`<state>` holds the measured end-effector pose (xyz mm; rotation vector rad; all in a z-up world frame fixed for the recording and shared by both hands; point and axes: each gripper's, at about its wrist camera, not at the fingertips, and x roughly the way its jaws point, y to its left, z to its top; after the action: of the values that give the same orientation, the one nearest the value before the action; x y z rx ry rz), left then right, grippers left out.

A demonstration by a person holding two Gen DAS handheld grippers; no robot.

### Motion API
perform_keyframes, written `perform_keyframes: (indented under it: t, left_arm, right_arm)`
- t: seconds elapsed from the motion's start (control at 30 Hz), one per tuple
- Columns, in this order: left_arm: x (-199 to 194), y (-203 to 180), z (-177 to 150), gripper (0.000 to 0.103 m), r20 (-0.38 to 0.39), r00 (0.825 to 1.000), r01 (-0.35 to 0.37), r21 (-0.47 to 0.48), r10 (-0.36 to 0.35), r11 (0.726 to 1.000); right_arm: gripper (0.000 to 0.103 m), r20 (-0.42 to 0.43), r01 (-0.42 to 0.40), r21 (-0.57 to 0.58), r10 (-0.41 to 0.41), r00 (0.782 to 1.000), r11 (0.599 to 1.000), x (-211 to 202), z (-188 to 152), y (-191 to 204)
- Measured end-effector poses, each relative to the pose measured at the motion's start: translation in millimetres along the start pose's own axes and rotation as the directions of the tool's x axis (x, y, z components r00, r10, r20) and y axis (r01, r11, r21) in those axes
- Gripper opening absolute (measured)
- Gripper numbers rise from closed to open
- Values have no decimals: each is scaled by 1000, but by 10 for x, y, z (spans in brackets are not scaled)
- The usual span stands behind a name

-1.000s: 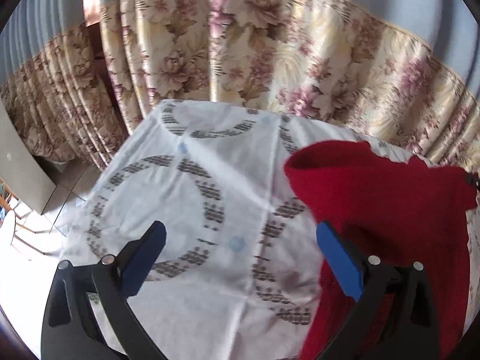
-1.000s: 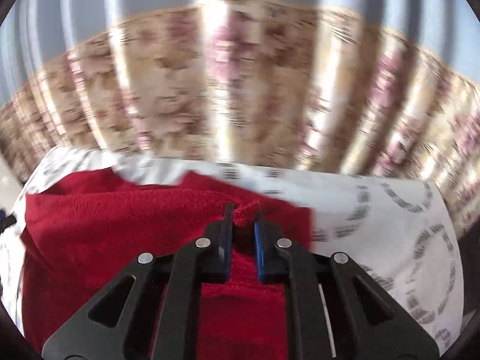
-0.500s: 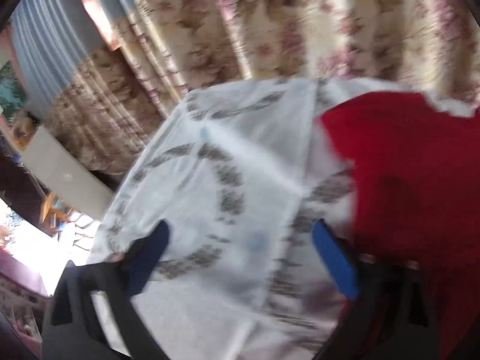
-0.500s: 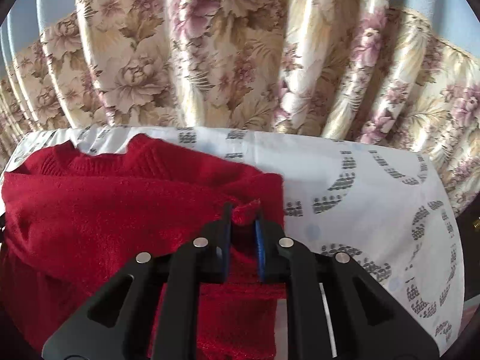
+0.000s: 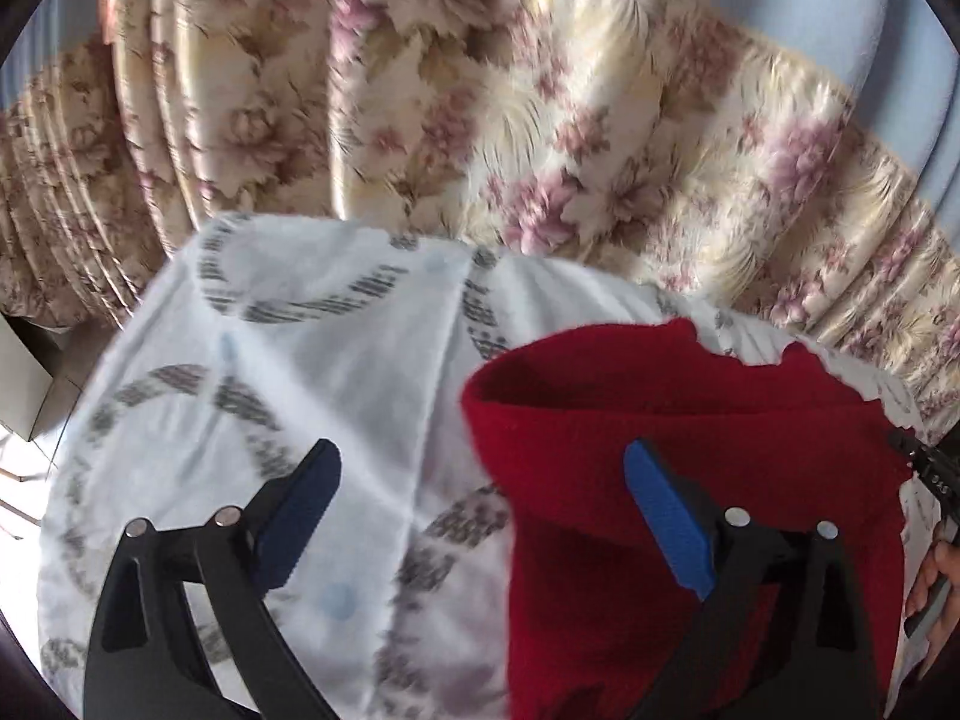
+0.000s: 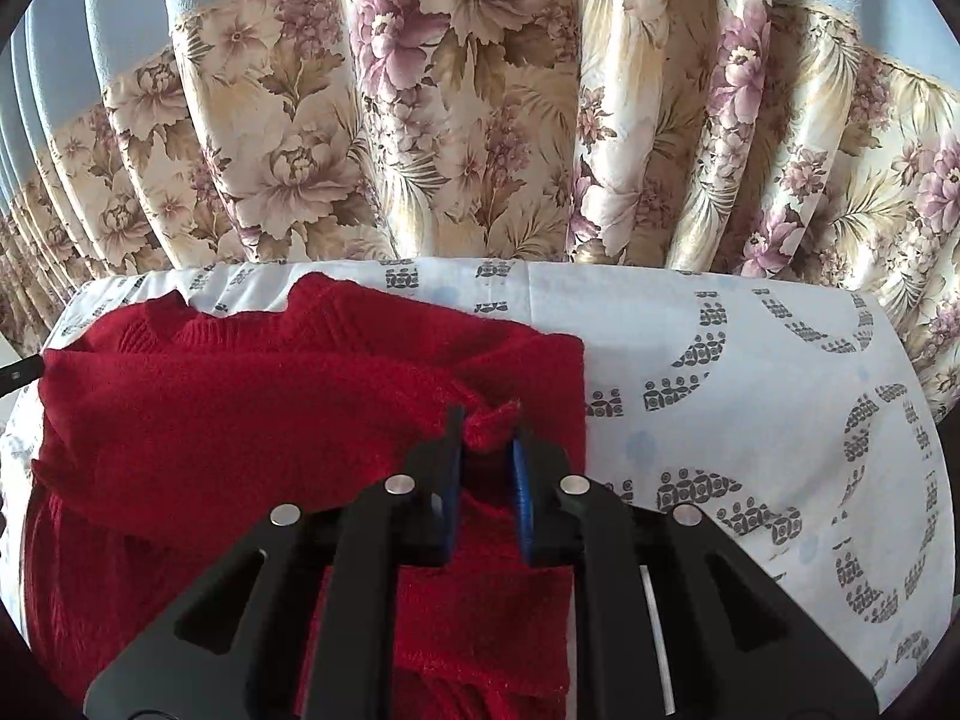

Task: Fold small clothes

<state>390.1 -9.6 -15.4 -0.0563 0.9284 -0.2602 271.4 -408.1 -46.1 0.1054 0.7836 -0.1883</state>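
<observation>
A red knitted sweater (image 5: 690, 420) lies partly folded on a table under a white cloth with grey ring prints (image 5: 300, 360). My left gripper (image 5: 480, 450) hovers over the sweater's rolled left edge with its jaws wide and still opening. Its blue pads (image 5: 666, 516) press on nothing; one is over the cloth, the other over the knit. In the right wrist view the sweater (image 6: 240, 408) fills the left half of the cloth (image 6: 750, 390). My right gripper (image 6: 489, 426) is shut on a small pinch of red knit near the sweater's right edge.
A pleated floral curtain (image 6: 480, 120) hangs close behind the table's far edge. A person's hand (image 5: 936, 576) shows at the right rim of the left wrist view. Floor and a pale furniture panel (image 5: 24, 384) lie beyond the table's left edge.
The left gripper has shifted toward the sweater, so the rolled red edge now lies between its fingers. The right gripper has kept its pinch and sunk slightly, then stayed still.
</observation>
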Motion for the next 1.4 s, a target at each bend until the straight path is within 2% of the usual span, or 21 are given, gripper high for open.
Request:
perform_keyframes:
  t: [0.07, 0.1, 0.13, 0.2, 0.23, 0.43, 0.5, 0.57, 0.63, 0.67, 0.7, 0.73, 0.8, 0.87, 0.93, 1.07, 1.13, 1.23, 1.27, 1.3, 1.4]
  left_arm:
    - [168, -43, 14, 91, -25, 1000, 11, -1, -11, 1000]
    - [202, -57, 23, 52, -14, 999, 33, -1, -33, 999]
    - [227, -79, 20, 33, -25, 998, 61, -6, -61, 998]
    - [183, -157, 71, 9, 6, 999, 47, 16, -47, 999]
    - [146, -226, 113, 9, 20, 999, 27, 58, -29, 998]
    - [69, -448, 440, 8, 88, 990, -128, 221, 111, 967]
    - [257, -474, 475, 9, 16, 988, -154, 267, 155, 951]
    - [452, -526, 423, 14, 6, 964, -252, 327, 265, 911]
    - [548, -518, 352, 36, -4, 942, -314, 347, 336, 884]
    - [516, -491, 296, 67, 32, 920, -376, 350, 390, 858]
    - [454, -466, 257, 81, 62, 911, -404, 345, 409, 847]
    - [338, -412, 217, 81, 87, 907, -417, 329, 412, 848]
    - [61, -300, 133, 81, 103, 920, -392, 269, 378, 880]
    - [-281, -245, -30, 82, 131, 943, -329, 207, 307, 921]
    - [-450, -318, -193, 83, 134, 967, -241, 216, 216, 946]
    - [-469, -547, -570, 83, 122, 978, -196, 289, 167, 937]
    - [-367, -608, -612, 83, 105, 978, -204, 285, 181, 937]
    - [-299, -669, -631, 83, 107, 974, -224, 272, 201, 936]
    - [-262, -678, -648, 83, 90, 976, -215, 269, 197, 939]
    - [-196, -674, -658, 83, 67, 977, -214, 263, 203, 941]
    - [-71, -605, -703, 84, 29, 972, -232, 250, 232, 940]
  right_arm:
    - [15, -2, -5, -1, 5, 1000, 1000, 21, 12, -6]
    - [15, -2, -9, 1, 9, 1000, 1000, 27, 17, -13]
    - [15, -4, -17, 5, 17, 1000, 1000, 38, 25, -27]
    - [15, -2, -17, 3, 17, 1000, 1000, 46, 39, -44]
    - [14, 5, -11, -1, 11, 1000, 1000, 38, 53, -48]
    - [13, 52, -11, -5, 12, 999, 1000, -95, 155, -28]
    - [14, -12, 20, -10, -20, 1000, 1000, 54, 172, -3]
    - [20, -62, 53, -28, -55, 997, 998, 228, 160, 39]
    - [33, -72, 70, -34, -72, 995, 997, 271, 143, 53]
    - [42, -61, 62, -21, -63, 996, 998, 205, 140, 30]
    - [45, -43, 56, -6, -56, 998, 998, 125, 135, -4]
    - [48, -20, 50, 5, -50, 999, 999, 25, 127, -41]
    - [51, 16, 33, 16, -33, 999, 999, -209, 80, -134]
    - [54, 8, 7, 13, -7, 1000, 1000, -367, -17, -188]
    - [54, -22, -24, 21, 25, 999, 999, -429, -142, -208]
    - [54, -68, -49, 18, 50, 996, 999, -408, -425, -151]
    - [54, -84, -28, -1, 28, 996, 1000, -323, -512, -81]
    - [41, -91, -14, -11, 13, 996, 1000, -217, -582, -31]
    - [26, -85, -6, -17, 4, 996, 1000, -209, -586, -20]
    - [20, -78, 2, -23, -4, 997, 1000, -225, -577, -13]
    - [17, -79, 19, -25, -21, 997, 1000, -244, -542, -75]
